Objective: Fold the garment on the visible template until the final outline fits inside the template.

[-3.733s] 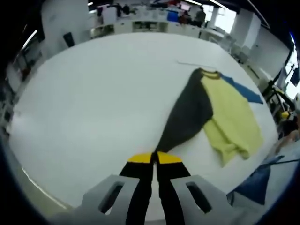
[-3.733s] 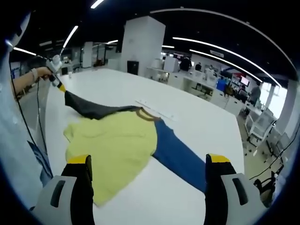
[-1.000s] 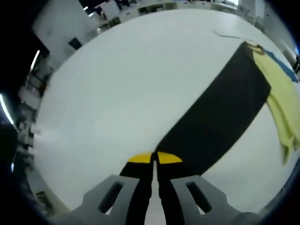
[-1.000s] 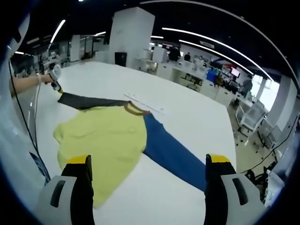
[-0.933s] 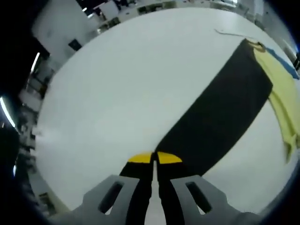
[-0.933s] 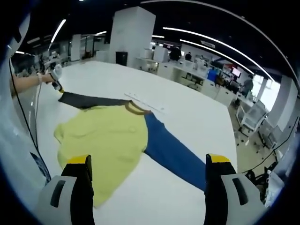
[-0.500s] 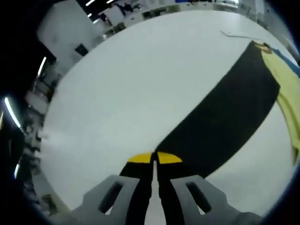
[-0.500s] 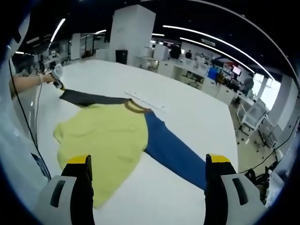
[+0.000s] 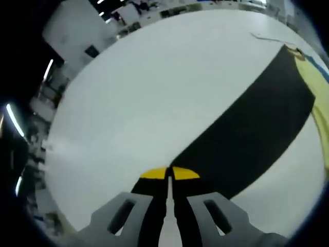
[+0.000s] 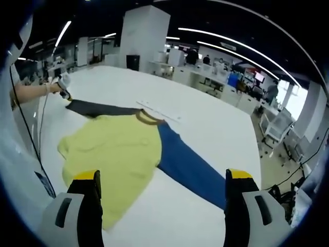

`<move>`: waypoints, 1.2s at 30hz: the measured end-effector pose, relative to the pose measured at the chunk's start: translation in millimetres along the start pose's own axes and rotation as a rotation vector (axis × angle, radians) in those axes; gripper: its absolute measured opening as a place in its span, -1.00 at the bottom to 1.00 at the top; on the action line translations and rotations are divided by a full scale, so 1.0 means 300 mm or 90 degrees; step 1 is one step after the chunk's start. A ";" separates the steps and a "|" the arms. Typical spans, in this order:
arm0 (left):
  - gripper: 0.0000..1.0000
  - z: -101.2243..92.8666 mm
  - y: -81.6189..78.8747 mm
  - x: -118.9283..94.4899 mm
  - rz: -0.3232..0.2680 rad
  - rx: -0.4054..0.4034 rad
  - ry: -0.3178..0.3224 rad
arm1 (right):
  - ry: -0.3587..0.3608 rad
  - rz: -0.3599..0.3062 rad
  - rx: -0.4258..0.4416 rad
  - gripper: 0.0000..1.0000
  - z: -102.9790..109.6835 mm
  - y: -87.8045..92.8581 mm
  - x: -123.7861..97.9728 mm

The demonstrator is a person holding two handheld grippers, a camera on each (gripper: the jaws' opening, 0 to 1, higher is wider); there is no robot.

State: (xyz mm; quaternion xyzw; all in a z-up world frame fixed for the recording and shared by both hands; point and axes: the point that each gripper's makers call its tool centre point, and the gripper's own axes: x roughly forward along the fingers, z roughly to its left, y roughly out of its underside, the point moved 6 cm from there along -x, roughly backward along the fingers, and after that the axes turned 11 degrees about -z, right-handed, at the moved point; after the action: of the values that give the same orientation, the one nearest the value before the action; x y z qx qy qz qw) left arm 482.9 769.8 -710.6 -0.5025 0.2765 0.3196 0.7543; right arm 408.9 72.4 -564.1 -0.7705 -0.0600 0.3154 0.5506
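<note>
My left gripper (image 9: 168, 174) is clamped on the cuff of the garment's black sleeve (image 9: 252, 134), stretched out flat across the white table (image 9: 144, 92). The garment (image 10: 115, 154) lies spread on that table, blue sleeve (image 10: 187, 167) extended opposite. My right gripper (image 10: 162, 188) hovers above it, jaws wide apart, holding nothing.

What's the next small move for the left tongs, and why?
Probably carry the dark sleeve inward over the yellow body. The left tongs are shut on its cuff, and the sleeve lies stretched flat on the table.
</note>
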 end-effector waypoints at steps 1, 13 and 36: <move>-1.00 0.001 0.000 0.003 0.001 -0.001 0.000 | 0.000 0.000 0.001 0.99 -0.001 0.000 0.000; -1.00 0.015 -0.007 0.028 0.004 0.009 -0.010 | -0.008 0.005 0.002 0.99 0.011 0.005 0.021; -0.50 0.051 -0.004 -0.029 -0.033 -0.038 -0.027 | -0.021 -0.003 -0.011 0.99 0.015 -0.006 0.023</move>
State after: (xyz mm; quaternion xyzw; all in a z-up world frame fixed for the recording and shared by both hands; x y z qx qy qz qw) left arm 479.8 781.9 -698.4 -0.5248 0.2379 0.3184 0.7527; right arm 412.4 79.9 -566.2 -0.7695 -0.0737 0.3265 0.5439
